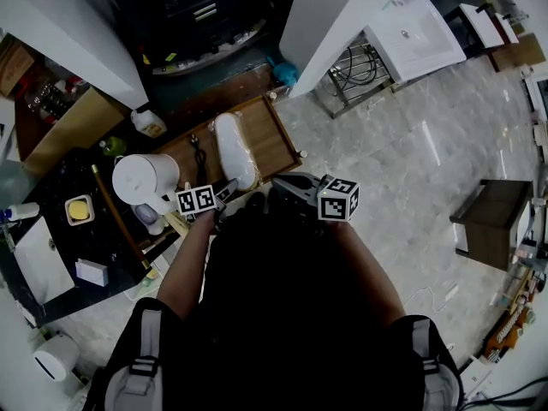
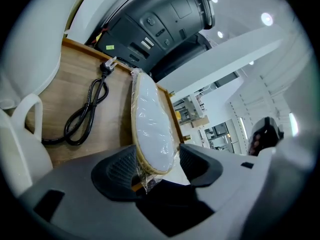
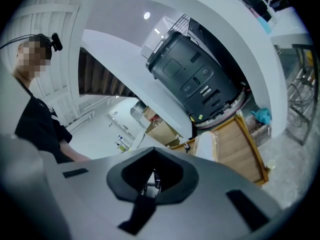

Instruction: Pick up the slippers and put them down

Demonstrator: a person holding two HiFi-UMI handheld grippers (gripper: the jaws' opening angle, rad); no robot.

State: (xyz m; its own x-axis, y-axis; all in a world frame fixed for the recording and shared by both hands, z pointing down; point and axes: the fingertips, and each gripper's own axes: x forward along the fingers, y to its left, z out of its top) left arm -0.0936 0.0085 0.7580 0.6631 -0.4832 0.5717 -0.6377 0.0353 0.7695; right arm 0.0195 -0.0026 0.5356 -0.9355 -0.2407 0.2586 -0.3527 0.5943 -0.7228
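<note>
A pair of white slippers [image 1: 235, 148] wrapped in clear plastic lies on a wooden tray [image 1: 276, 139] low in front of me. In the left gripper view the slippers [image 2: 152, 119] stretch away along the tray's [image 2: 75, 79] right edge. Their near end sits between the jaws of my left gripper [image 2: 157, 159]. The pads stand apart on either side of it, and a plastic tail hangs down between them. In the head view the left gripper [image 1: 225, 192] is at the slippers' near end. My right gripper [image 1: 287, 185] hovers just to the right, and its jaws [image 3: 152, 184] are shut on nothing.
A coiled black power cord [image 2: 85, 116] lies on the tray left of the slippers. A white jug [image 1: 145, 178] stands to the left, and a black appliance [image 2: 160, 19] sits beyond the tray. A white pillar [image 1: 330, 15], a wire rack [image 1: 355, 71] and a brown side table [image 1: 492, 221] stand on the tiled floor.
</note>
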